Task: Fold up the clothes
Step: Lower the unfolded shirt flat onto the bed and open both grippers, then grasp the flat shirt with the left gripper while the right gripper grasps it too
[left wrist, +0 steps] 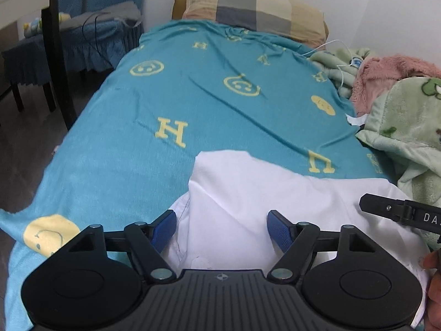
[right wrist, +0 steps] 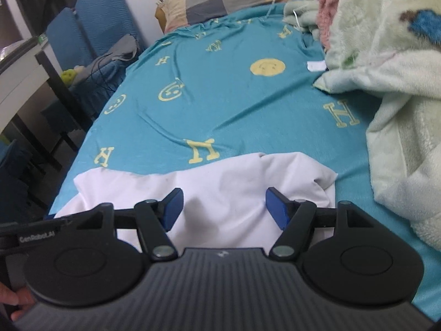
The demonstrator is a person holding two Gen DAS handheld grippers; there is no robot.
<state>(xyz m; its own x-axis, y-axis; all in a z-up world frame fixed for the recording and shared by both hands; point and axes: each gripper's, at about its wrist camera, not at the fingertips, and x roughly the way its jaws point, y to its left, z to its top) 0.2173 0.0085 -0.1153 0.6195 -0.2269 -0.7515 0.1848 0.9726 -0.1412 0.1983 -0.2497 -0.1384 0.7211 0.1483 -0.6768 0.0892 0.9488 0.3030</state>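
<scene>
white cotton garment (left wrist: 275, 201) lies partly folded at near end of teal bed sheet with yellow motifs (left wrist: 171, 102). left gripper (left wrist: 222, 227) and right gripper (right wrist: 222, 207) both released, jaws spread above the cloth, grasping nothing.

Smooth white cloth garment (left wrist: 261, 193) on matt teal bedsheet (left wrist: 193, 96).

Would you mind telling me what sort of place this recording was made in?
Most likely a bedroom: a bed with a teal patterned sheet, a checked pillow at its head, and fleece blankets heaped alongside.
</scene>
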